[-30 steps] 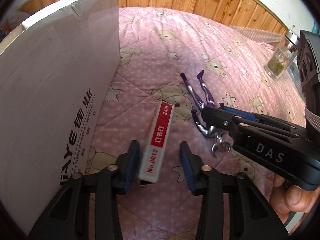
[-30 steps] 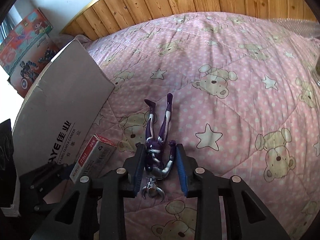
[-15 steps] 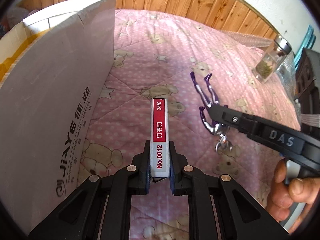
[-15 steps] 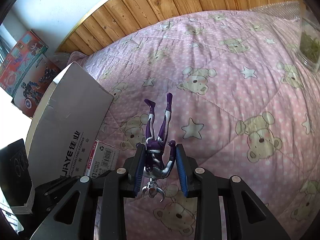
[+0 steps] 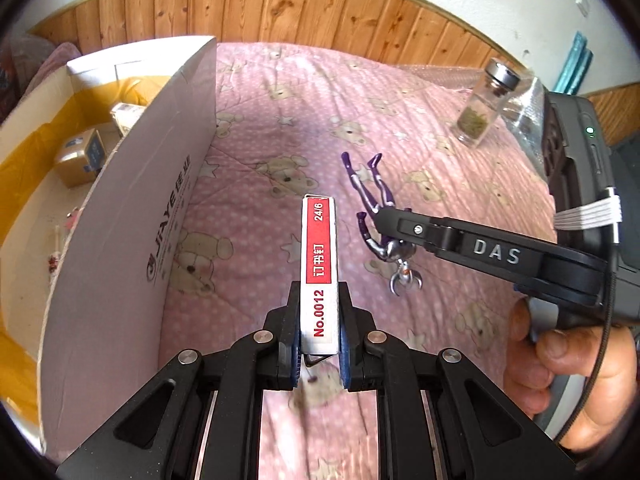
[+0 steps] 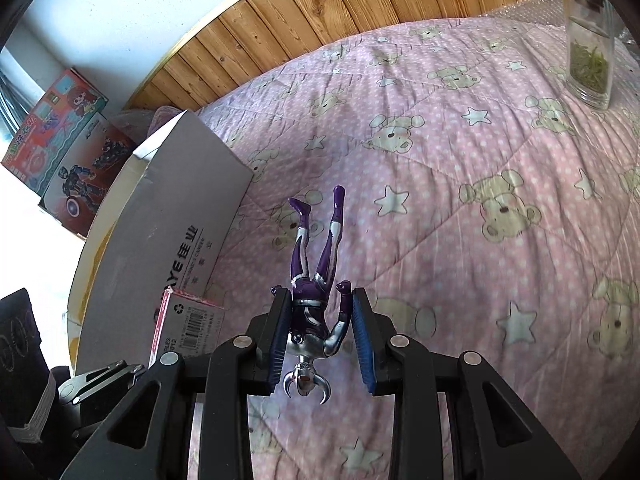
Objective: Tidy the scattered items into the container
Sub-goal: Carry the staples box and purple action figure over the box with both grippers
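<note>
My left gripper (image 5: 319, 330) is shut on a white and red staple box (image 5: 319, 264) and holds it above the pink bedspread, right of the open cardboard box (image 5: 132, 216). My right gripper (image 6: 320, 328) is shut on a purple and silver action figure (image 6: 316, 280), head toward the camera, legs pointing away, lifted off the bedspread. The figure (image 5: 380, 216) and the right gripper also show in the left wrist view. The staple box (image 6: 188, 328) also shows in the right wrist view beside the cardboard box (image 6: 168, 240).
The cardboard box holds several small boxes (image 5: 80, 152). A glass jar with green leaves (image 5: 482, 108) stands at the far right of the bed; it also shows in the right wrist view (image 6: 590, 48). A wooden headboard (image 5: 320, 12) lies behind. Toy boxes (image 6: 60, 148) stand beyond the container.
My left gripper closed on the staple box and lifted it. My right gripper lifted the figure off the bedspread. Both views now look from higher up, showing the box's inside.
</note>
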Available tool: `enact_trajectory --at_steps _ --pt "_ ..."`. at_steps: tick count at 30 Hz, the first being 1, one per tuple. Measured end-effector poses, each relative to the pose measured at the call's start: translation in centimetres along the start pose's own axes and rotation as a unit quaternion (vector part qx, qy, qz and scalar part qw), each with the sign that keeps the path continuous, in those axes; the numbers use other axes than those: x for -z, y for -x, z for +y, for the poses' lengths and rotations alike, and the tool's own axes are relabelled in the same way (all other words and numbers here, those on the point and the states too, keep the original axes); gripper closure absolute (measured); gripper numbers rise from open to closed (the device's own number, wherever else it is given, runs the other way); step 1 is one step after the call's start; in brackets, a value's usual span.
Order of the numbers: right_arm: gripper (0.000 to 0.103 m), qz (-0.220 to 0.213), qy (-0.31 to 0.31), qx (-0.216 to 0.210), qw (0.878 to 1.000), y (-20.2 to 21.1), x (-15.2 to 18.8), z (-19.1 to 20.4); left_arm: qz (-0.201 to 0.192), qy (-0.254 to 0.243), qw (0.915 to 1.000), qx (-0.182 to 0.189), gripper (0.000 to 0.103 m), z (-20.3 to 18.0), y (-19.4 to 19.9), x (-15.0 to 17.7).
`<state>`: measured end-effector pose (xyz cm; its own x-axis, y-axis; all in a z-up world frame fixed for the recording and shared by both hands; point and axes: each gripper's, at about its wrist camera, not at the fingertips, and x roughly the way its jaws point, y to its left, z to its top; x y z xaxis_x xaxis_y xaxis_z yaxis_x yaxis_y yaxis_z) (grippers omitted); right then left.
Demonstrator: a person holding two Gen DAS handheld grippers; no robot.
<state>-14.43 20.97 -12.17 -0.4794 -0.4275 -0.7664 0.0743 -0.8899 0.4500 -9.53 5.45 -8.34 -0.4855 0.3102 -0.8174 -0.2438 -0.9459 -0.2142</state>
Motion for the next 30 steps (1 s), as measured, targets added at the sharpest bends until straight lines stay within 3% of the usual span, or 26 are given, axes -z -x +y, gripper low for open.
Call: enact_trajectory --at_steps 17,30 --pt "0.071 -0.014 -0.026 -0.016 0.999 5.9 6.5 1.1 -0.018 -0.02 0.9991 0.032 0.089 -1.6 6.0 3.8" --pt "0.071 -0.025 0.007 -0.038 0.999 8.8 8.0 5.1 -0.065 0.0 0.9965 0.053 0.089 -0.4 10.9 4.0"
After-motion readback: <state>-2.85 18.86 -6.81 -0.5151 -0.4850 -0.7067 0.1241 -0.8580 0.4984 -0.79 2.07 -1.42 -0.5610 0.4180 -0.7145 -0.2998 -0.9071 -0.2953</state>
